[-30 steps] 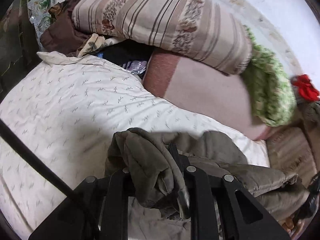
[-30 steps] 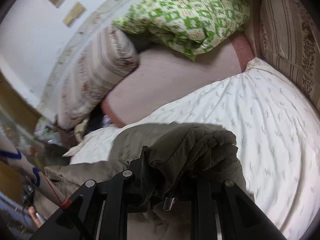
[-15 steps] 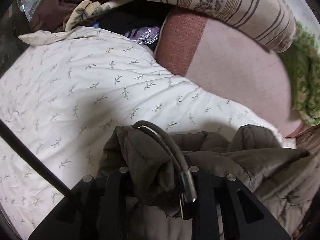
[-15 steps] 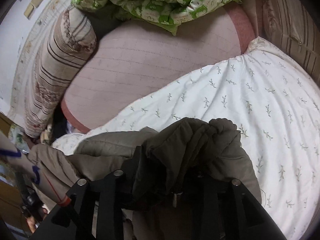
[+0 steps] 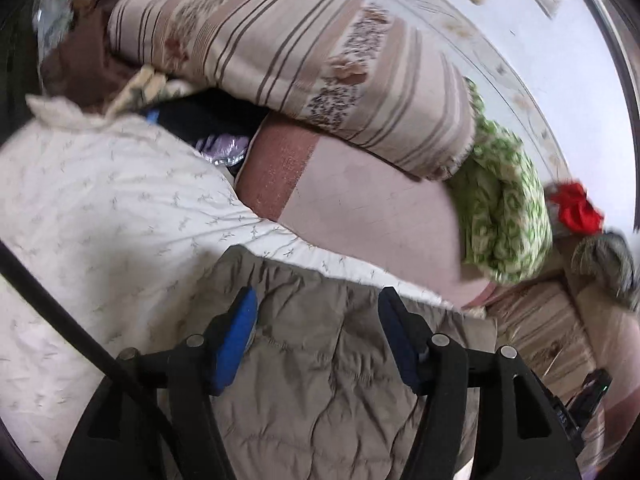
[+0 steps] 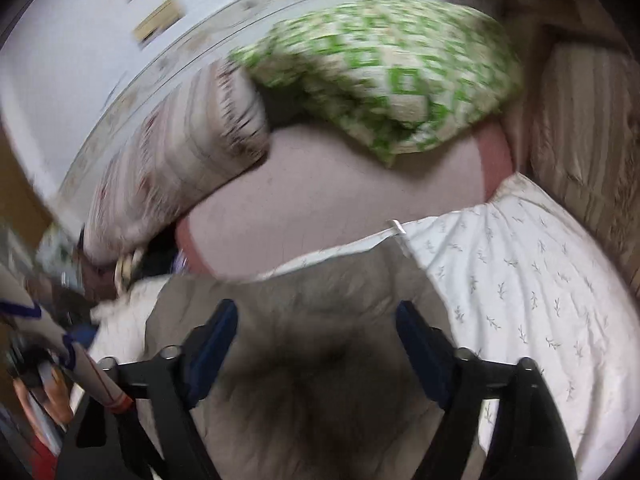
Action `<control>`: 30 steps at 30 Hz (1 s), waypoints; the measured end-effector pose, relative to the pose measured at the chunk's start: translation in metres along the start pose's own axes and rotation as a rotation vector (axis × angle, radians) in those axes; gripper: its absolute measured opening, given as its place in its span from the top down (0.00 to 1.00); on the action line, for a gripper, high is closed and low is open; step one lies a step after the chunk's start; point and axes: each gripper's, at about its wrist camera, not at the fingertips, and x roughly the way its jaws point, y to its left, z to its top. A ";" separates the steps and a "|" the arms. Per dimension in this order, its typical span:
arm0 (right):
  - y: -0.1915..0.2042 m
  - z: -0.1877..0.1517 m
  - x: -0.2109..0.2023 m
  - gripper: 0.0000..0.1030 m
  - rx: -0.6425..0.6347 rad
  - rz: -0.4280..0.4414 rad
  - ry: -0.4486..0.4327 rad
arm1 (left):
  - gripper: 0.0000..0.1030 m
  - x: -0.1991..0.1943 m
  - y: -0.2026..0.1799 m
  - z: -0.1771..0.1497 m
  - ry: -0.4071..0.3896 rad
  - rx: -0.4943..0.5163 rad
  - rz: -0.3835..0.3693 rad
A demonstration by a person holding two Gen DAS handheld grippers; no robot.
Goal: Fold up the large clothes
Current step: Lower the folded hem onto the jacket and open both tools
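Both hand-held grippers have released the jacket since the earlier frames. Left wrist view: left hand-held gripper, jaws spread, over the olive quilted jacket at lower centre on the bed. Right wrist view: right hand-held gripper, jaws spread, above the blurred jacket, lower centre.
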 end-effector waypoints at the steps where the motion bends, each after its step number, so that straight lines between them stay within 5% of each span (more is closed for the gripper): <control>1: 0.010 -0.007 0.000 0.35 -0.032 0.010 0.019 | 0.40 -0.009 -0.004 -0.007 -0.008 0.023 0.017; 5: 0.062 -0.042 0.014 0.44 -0.162 0.064 0.094 | 0.37 -0.040 -0.006 -0.052 -0.030 0.101 0.059; 10: 0.096 -0.066 0.079 0.44 -0.266 -0.095 0.120 | 0.35 -0.036 0.009 -0.095 -0.013 0.178 0.199; 14: 0.081 -0.067 0.152 0.12 -0.211 -0.194 0.185 | 0.35 -0.033 0.032 -0.125 0.002 0.134 0.214; 17: 0.057 -0.068 0.194 0.05 -0.172 -0.242 0.173 | 0.35 -0.033 0.045 -0.144 -0.007 0.102 0.194; 24: 0.044 -0.069 0.202 0.03 -0.148 -0.220 0.138 | 0.35 -0.021 0.044 -0.153 -0.031 0.162 0.284; 26: 0.054 -0.067 0.199 0.04 -0.181 -0.272 0.160 | 0.35 -0.024 0.048 -0.154 -0.042 0.142 0.278; 30: 0.094 -0.059 0.150 0.16 -0.239 -0.260 0.118 | 0.35 -0.029 0.058 -0.161 -0.050 0.142 0.296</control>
